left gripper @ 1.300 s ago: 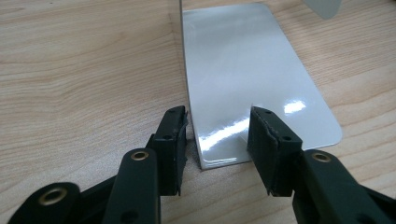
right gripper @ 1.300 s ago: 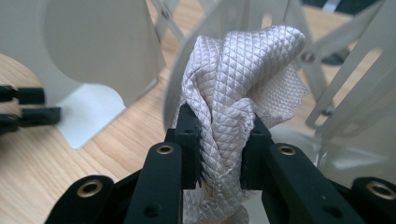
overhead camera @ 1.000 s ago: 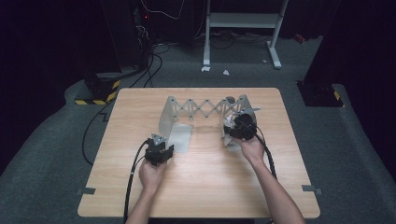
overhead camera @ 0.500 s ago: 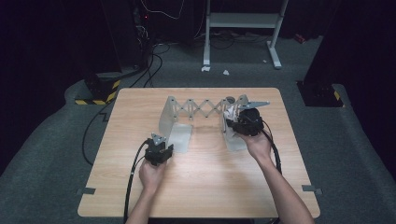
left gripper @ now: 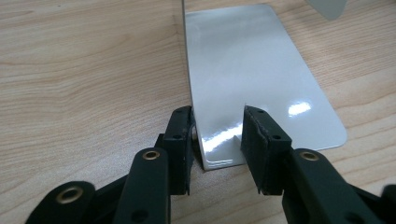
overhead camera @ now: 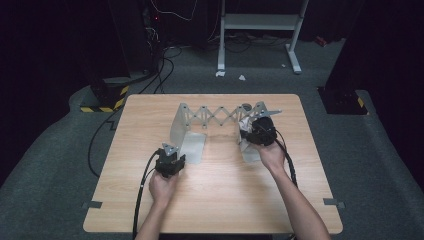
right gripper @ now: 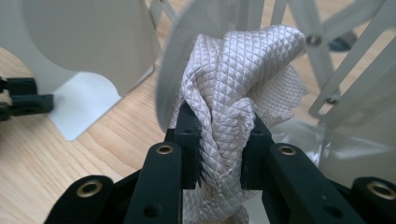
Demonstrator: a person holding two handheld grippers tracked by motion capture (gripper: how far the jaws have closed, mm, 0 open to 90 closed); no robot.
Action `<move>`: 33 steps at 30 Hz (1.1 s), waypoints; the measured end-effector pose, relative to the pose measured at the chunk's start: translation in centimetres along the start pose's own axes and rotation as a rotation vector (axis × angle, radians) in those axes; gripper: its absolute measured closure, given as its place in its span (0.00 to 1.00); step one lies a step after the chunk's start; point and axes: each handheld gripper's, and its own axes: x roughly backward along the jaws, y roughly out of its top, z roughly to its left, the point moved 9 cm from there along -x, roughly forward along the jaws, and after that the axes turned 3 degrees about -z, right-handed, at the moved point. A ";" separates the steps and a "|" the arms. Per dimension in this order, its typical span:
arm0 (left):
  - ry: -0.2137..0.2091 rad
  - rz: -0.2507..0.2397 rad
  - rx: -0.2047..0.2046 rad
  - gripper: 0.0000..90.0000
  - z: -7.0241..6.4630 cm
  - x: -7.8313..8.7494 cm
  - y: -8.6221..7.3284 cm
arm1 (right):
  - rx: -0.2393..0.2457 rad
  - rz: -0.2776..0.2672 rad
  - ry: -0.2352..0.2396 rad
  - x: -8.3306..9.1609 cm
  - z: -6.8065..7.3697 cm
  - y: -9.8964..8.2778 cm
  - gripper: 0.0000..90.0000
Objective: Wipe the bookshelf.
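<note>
A grey metal rack with a scissor lattice [overhead camera: 220, 116] stands across the table, an L-shaped end plate at each side. My left gripper [overhead camera: 178, 155] [left gripper: 217, 116] sits low at the near corner of the left base plate [overhead camera: 195, 147] [left gripper: 252, 70]. Its jaws have just been closing; the left pad meets the plate's edge, the right hangs over the plate, so it is open. My right gripper [overhead camera: 248, 131] [right gripper: 219, 121] is shut on a bunched white cloth [overhead camera: 244, 122] [right gripper: 233, 70], which presses against the right end plate [overhead camera: 251, 151].
The wooden table [overhead camera: 215, 200] has free room in front of the rack and to both sides. Black cables [overhead camera: 142, 185] trail from both grippers toward the person. In the right gripper view the left end plate [right gripper: 93, 37] and left gripper [right gripper: 18, 100] lie farther off.
The right gripper with the cloth has shifted a little along the right end plate, away and slightly back. The left hand has kept still.
</note>
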 end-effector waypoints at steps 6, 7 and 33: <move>-0.003 0.001 0.005 0.71 0.0 0.0 0.0 | -0.022 0.054 -0.007 -2.7 -0.4 -1.9 0.83; -0.003 0.001 0.006 0.71 0.0 0.0 0.0 | -0.022 0.065 -0.009 -3.1 -0.5 -2.2 0.83; -0.006 0.001 0.008 0.71 0.0 0.0 0.0 | -0.017 0.130 -0.076 -6.8 -2.1 -4.4 0.83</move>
